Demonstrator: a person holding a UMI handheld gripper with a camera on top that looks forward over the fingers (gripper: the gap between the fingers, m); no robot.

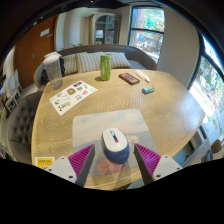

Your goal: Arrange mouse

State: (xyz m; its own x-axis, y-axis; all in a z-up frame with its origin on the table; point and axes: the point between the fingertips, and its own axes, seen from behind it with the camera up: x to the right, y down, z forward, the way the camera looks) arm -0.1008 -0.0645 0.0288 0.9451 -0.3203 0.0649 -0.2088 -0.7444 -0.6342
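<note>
A white and blue mouse [115, 143] lies at the near edge of a grey mouse mat [108, 124] on the round wooden table [160, 112]. My gripper [114, 153] is open, with the mouse between the fingers and a gap at each side. The pink pads [82, 158] flank the mouse's rear half without touching it. The mouse's nose points away from me over the mat.
Beyond the mat are a printed sheet [72, 96], a clear jug with a white lid [53, 68], a green can [105, 66], a dark flat book [129, 77], a white item [143, 75] and a small teal thing [148, 90]. A yellow label [44, 160] sits near the left edge.
</note>
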